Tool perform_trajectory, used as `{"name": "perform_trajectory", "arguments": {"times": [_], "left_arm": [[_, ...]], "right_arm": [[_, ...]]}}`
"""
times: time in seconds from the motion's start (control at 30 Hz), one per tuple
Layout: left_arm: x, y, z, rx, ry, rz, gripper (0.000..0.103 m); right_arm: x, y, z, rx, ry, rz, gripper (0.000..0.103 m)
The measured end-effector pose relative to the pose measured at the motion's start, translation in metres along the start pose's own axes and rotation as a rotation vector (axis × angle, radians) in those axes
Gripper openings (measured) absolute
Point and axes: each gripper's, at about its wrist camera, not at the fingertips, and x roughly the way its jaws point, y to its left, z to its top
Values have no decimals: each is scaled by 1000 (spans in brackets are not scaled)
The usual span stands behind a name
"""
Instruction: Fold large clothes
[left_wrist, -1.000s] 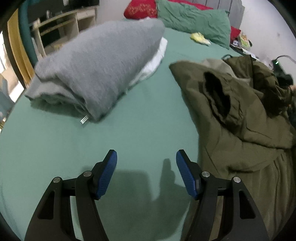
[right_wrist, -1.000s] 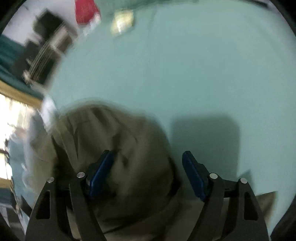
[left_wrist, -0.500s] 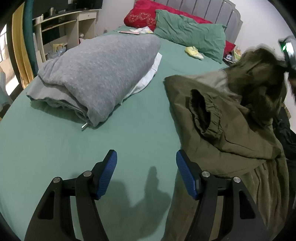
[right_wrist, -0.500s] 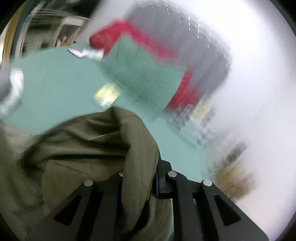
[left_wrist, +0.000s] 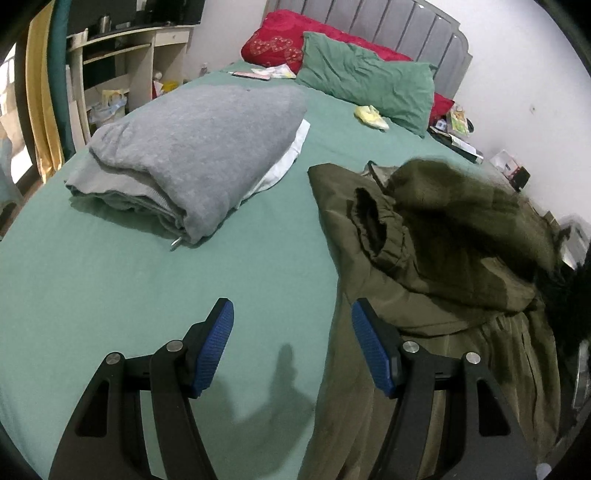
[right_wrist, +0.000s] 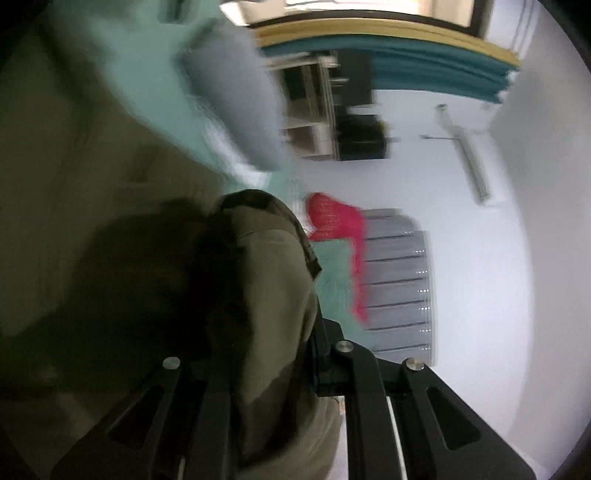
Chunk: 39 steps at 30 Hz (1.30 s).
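- Olive jacket (left_wrist: 436, 258) heaped on the right side of the green bed sheet (left_wrist: 129, 295), one elastic cuff (left_wrist: 369, 225) gaping upward, hem trailing toward the bed's near edge.
- Right gripper (right_wrist: 284, 369) clamped on a thick fold of that jacket, cloth bunched between the jaws and draped over them; view tilted and blurred.
- Left gripper (left_wrist: 291, 350) empty, jaws wide apart, hovering over bare sheet just beside the jacket's left edge.
- Step in hand, by judgement: lifting and spreading the jacket for a first fold.
- To do it well: bring the left jaws onto a matching edge or shoulder, not the loose cuff; pinch only 1 or 2 layers; raise both sides evenly so the body hangs flat before laying down.
- Keep clear of the folded grey sweater (left_wrist: 199, 147), well apart to the left, with white cloth (left_wrist: 288, 162) under it.
- Jacket fabric: smooth, slightly stiff woven shell, padded-looking, creasing in broad ridges; likely slippery.
- Sweater: soft, fuzzy knit, rounded fold.
- Sheet: taut, matte, few wrinkles.
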Motion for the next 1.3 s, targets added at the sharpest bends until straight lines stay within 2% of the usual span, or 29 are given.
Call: {"name": "perform_trajectory", "arguments": {"times": [0.07, 0.1, 0.13, 0.23, 0.33, 0.4, 0.47, 0.5, 0.57, 0.63, 0.67, 0.73, 0.77, 0.8, 0.87, 0.93, 1.0, 1.03, 1.1, 1.2, 1.23, 1.3], "left_arm": [[0, 3, -3, 2, 4, 4, 69], [-1, 3, -4, 2, 7, 3, 69], [-1, 3, -5, 6, 9, 0, 69], [-3, 3, -7, 13, 13, -8, 69], [-5, 4, -5, 17, 12, -14, 69], [-2, 8, -3, 7, 18, -19, 69], [0, 10, -3, 0, 22, -19, 69], [1, 12, -2, -6, 23, -17, 69], [3, 14, -1, -17, 28, -20, 69], [4, 16, 0, -29, 35, -28, 69], [5, 17, 1, -37, 40, -35, 69], [7, 19, 3, -52, 48, -47, 69], [7, 20, 4, -56, 47, -45, 69], [7, 20, 6, -60, 46, -41, 69], [9, 19, 8, -65, 48, -37, 69], [9, 17, 7, -63, 50, -42, 69], [9, 16, 6, -60, 53, -42, 69], [8, 15, 4, -59, 55, -44, 69], [7, 14, 1, -52, 54, -50, 69], [6, 9, -4, -24, 57, -55, 69], [7, 8, -5, -17, 62, -58, 69], [8, 4, -8, 2, 73, -63, 69]], "right_arm": [[-11, 30, -10, -3, 22, 103, 15], [-12, 44, -19, -20, 45, 129, 21], [-15, 57, -29, -27, 73, 165, 32], [-23, 64, -63, 89, 192, 311, 52], [-33, 35, -83, 330, 295, 377, 58], [-44, 5, -94, 533, 313, 414, 59], [-46, -28, -101, 724, 293, 426, 62], [-45, -39, -93, 794, 275, 427, 64], [-33, -67, -82, 926, 224, 429, 66], [-17, -78, -70, 1012, 184, 453, 68], [-13, -74, -59, 1018, 178, 479, 69], [-19, -51, -50, 928, 210, 564, 71], [-18, -31, -40, 835, 270, 635, 74], [-19, -13, -43, 769, 334, 687, 84], [-36, 20, -56, 709, 391, 780, 92], [-54, 47, -65, 633, 435, 768, 99], [-70, 58, -70, 584, 455, 732, 100], [-77, 59, -72, 598, 444, 744, 100], [-81, 44, -75, 685, 410, 704, 100], [-51, -1, -80, 843, 346, 643, 100], [-26, -13, -82, 911, 328, 662, 100], [13, -20, -81, 1019, 301, 774, 100]]}}
